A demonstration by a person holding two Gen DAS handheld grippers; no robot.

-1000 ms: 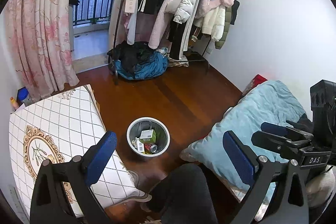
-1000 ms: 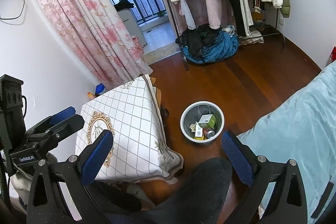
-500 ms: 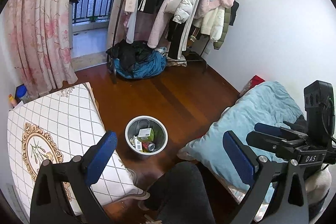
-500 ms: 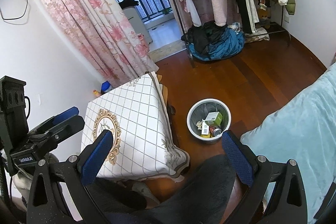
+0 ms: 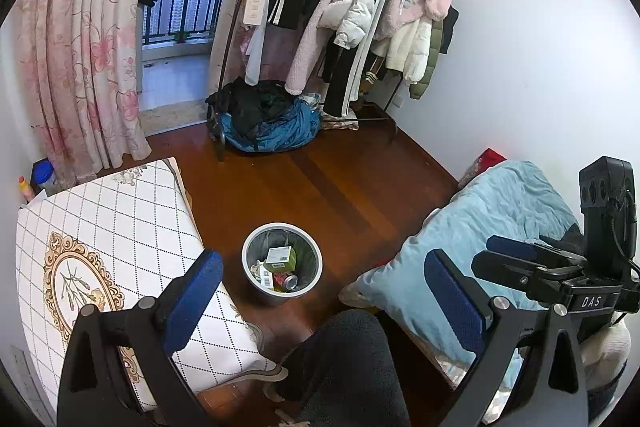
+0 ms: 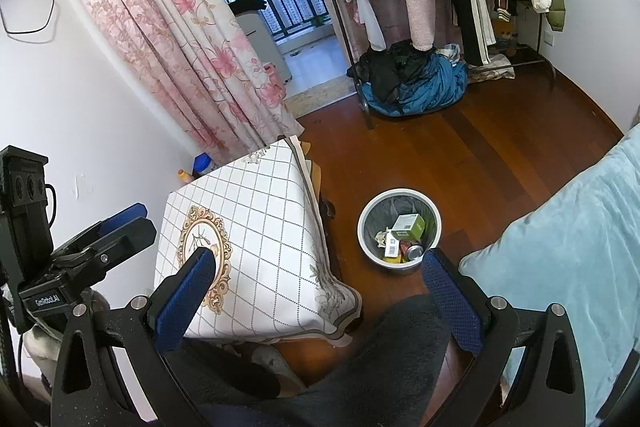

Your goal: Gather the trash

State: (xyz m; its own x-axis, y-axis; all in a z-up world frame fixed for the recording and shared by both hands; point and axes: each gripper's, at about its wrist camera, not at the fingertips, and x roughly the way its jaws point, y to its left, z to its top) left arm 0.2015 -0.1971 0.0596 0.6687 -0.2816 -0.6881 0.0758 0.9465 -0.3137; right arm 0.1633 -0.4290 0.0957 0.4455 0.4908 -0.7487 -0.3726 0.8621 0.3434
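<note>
The trash sits gathered in a small round grey wastebasket [image 5: 256,247] on the dark wooden floor [image 5: 352,187], between a low table under a white quilted cloth [image 5: 120,227] and the corner of a bed with a pale blue blanket [image 5: 480,227]. Inside lie a green and white carton [image 5: 281,255], a dented drink can [image 5: 290,281] and some printed paper wrappers [image 5: 266,277]. All of it looks light and thin-walled; the carton would likely crush under a firm squeeze, so its short edges seem the safer hold, while the can is smooth and rounded and would probably sit best pinched across its body. The basket appears lined with a thin grey bag, soft and limp, and its stiff rim is the likeliest place to lift the whole load at once. The left gripper [image 5: 320,307] and the right gripper [image 6: 316,301] both hover high above the floor, jaws spread wide and empty, each with its blue pads well apart from the basket. The floor is glossy and looks slick, bare around the basket. Behind stand a crowded clothes rack [image 5: 340,7], a heap of dark and blue garments [image 5: 268,123], pink flowered curtains [image 5: 80,47] and a balcony door; a person's dark-clad knee [image 5: 344,367] fills the foreground.
</note>
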